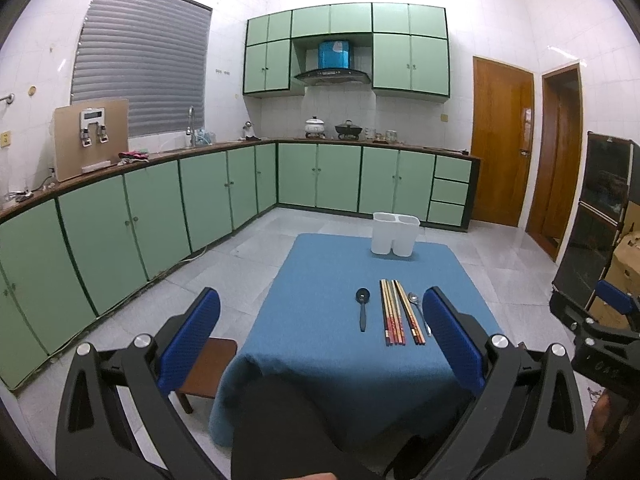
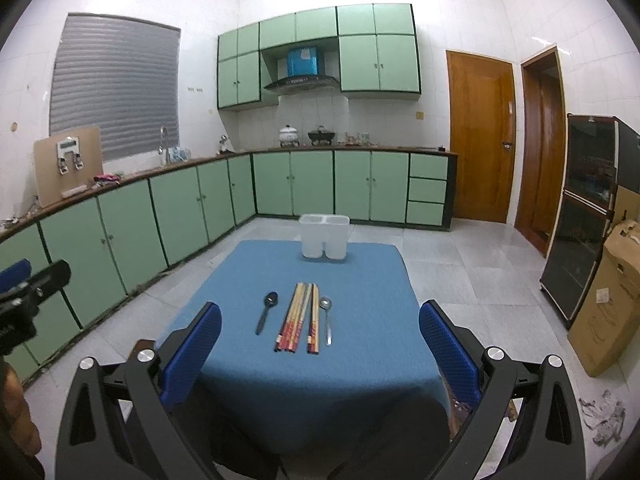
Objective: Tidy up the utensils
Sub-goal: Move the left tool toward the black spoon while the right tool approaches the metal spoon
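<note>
A small table under a blue cloth point(image 1: 320, 352) point(image 2: 360, 360) holds a black spoon point(image 1: 362, 312) point(image 2: 266, 314), several chopsticks point(image 1: 394, 312) point(image 2: 298, 322) side by side, and a metal spoon point(image 1: 419, 310) point(image 2: 327, 318). A white two-compartment holder point(image 1: 394, 234) point(image 2: 324, 236) stands upright at the table's far edge. My left gripper point(image 1: 320, 344) is open and empty, held above the near edge. My right gripper point(image 2: 320, 350) is open and empty, also near the front edge. The right gripper shows at the right edge of the left wrist view point(image 1: 624, 312).
Green cabinets point(image 1: 160, 216) line the left and far walls. A wooden stool point(image 1: 208, 368) stands left of the table. A dark cabinet point(image 2: 592, 216) and a cardboard box point(image 2: 604, 304) stand at the right. Two wooden doors point(image 2: 480, 136) are beyond.
</note>
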A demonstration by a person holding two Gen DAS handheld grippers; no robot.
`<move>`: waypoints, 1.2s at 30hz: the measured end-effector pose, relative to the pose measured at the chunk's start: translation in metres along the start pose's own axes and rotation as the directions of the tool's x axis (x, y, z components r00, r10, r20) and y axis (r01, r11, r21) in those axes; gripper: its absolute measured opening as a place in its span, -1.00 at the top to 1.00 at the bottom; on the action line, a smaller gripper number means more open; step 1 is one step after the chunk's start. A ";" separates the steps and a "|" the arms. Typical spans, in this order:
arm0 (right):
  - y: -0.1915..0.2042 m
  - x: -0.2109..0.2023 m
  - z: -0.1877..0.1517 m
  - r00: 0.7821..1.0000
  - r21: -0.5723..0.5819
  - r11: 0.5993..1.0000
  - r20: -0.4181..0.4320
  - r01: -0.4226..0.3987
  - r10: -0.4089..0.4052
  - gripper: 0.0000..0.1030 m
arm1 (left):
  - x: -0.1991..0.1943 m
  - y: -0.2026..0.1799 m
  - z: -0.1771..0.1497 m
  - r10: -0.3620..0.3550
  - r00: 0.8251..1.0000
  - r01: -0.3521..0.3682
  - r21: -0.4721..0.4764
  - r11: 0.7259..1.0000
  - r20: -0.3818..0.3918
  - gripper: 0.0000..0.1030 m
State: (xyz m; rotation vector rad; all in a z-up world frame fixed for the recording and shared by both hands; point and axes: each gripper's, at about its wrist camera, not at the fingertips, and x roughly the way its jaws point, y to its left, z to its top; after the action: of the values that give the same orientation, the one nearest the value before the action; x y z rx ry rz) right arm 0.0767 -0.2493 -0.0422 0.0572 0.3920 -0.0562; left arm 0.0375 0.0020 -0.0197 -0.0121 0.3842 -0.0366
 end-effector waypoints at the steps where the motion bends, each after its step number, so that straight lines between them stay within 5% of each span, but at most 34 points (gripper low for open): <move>1: -0.002 0.008 -0.002 1.000 -0.002 1.000 -0.013 0.001 -0.001 -0.88 | 0.009 -0.001 -0.002 -0.008 1.000 0.008 0.005 1.000 -0.011 -0.91; 7: -0.020 0.073 -0.019 0.992 -0.001 1.000 -0.125 0.026 -0.026 -0.88 | 0.086 0.000 -0.019 -0.036 0.992 0.040 0.033 0.999 -0.119 -0.91; 19: -0.036 0.187 -0.047 0.945 0.058 0.998 -0.327 -0.003 0.021 -0.87 | 0.230 -0.014 -0.053 -0.101 0.948 0.121 0.049 0.991 -0.303 -0.90; 36: -0.047 0.295 -0.073 0.890 0.064 0.998 -0.455 -0.010 0.038 -0.78 | 0.354 -0.050 -0.107 -0.087 0.845 0.147 0.074 0.986 -0.527 -0.90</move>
State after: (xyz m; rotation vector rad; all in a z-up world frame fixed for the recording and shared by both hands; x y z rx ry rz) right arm 0.3178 -0.3040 -0.2242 0.1356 0.8632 -0.0293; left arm 0.3237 -0.0623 -0.2501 0.0879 0.9309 -0.1863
